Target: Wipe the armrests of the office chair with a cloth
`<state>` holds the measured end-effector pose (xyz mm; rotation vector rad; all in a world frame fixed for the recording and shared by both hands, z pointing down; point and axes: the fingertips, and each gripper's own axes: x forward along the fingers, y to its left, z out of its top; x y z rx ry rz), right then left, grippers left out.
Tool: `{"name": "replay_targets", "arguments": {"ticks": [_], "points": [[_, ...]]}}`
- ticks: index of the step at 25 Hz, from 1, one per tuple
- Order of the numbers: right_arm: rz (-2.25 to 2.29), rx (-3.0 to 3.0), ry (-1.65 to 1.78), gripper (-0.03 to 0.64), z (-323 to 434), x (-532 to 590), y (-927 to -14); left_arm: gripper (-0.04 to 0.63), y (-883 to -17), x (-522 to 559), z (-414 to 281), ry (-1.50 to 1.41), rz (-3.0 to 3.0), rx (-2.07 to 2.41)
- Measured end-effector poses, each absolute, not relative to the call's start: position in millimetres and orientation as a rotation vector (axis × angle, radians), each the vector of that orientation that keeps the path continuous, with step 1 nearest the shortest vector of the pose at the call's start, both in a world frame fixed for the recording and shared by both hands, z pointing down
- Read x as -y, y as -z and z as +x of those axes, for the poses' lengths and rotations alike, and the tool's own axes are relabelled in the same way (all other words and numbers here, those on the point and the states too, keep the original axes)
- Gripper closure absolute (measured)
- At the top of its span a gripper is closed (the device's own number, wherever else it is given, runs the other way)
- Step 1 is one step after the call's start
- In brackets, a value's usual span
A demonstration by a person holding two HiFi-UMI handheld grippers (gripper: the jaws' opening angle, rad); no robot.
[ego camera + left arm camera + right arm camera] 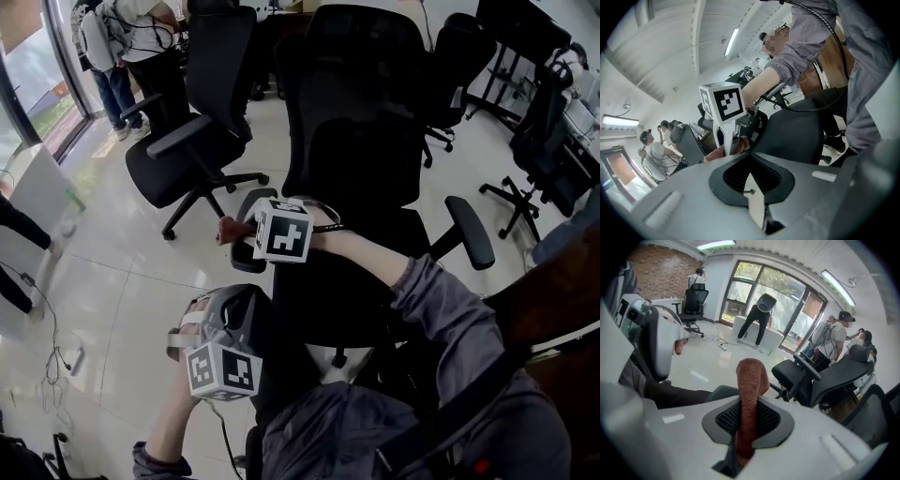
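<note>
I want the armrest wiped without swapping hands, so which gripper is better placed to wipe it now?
Right. The right gripper is shut on the cloth, right at the armrest on the head view's left. The left gripper is shut, empty and sits lower, off it.

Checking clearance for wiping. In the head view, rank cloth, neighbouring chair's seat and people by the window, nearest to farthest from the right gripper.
1. Cloth: clamped in the right gripper.
2. Neighbouring chair's seat: to the upper left.
3. People by the window: top left corner.
</note>
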<state>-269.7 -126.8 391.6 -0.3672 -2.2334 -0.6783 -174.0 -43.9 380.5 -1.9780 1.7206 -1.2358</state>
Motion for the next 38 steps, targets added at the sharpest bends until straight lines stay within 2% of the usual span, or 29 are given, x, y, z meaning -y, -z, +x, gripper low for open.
{"name": "replay_targets", "arguments": {"ticks": [11,22,31,38], "points": [[-0.517,2.239,0.778,0.568,-237,71,-375,0.578,-384,40,-172,1.243,-1.983,-1.722],[-0.277,2.284,0.485,0.568,-295,199,-390,0.578,-384,41,-174,1.241,-1.989,-1.724],[-0.018,2.23,0.515,0.568,-329,288,-411,0.578,-398,47,-174,1.265,-2.008,-1.719],[-0.107,2.216,0.495,0.568,-330,270,-429,0.578,-402,50,-172,1.274,-2.018,-1.718]]}}
